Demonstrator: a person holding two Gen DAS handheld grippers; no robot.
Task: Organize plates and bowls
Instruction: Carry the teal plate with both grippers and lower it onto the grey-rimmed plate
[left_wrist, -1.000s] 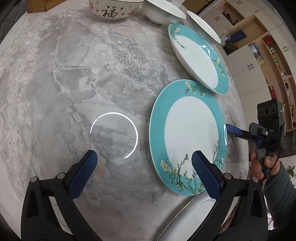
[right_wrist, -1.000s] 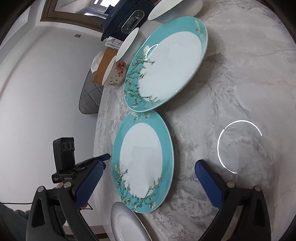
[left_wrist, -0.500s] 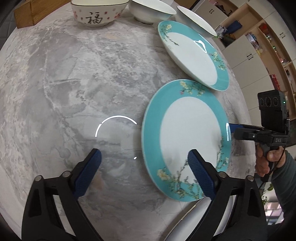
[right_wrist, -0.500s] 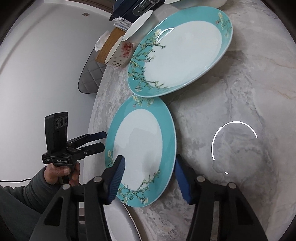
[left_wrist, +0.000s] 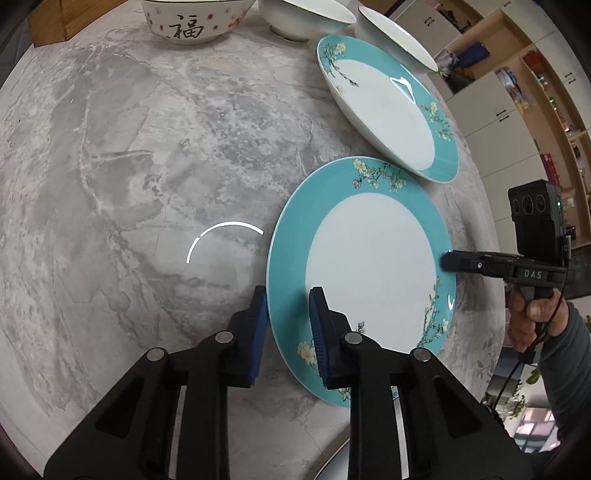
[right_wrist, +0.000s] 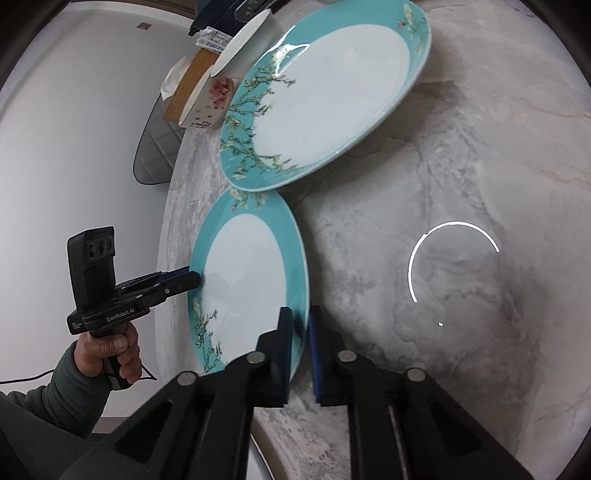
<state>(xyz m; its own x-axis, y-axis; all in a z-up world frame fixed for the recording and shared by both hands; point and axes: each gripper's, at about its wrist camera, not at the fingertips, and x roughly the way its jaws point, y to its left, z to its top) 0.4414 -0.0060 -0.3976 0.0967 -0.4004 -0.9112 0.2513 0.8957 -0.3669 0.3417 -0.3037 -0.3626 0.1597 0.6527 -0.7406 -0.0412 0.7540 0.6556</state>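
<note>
A teal-rimmed plate with blossom sprigs lies on the marble table; it also shows in the right wrist view. My left gripper straddles its near rim, jaws closed to the rim. My right gripper clamps the opposite rim; it appears from the side in the left wrist view. A second teal plate lies beyond it, also in the right wrist view.
A bowl with a red character and two white bowls stand at the table's far edge. A white plate's rim shows near my left gripper. A wooden box lies past the bowls. Cabinets stand beyond.
Both grippers closed from wide open onto opposite rims of the near teal plate. The right gripper slid in toward the plate's edge.
</note>
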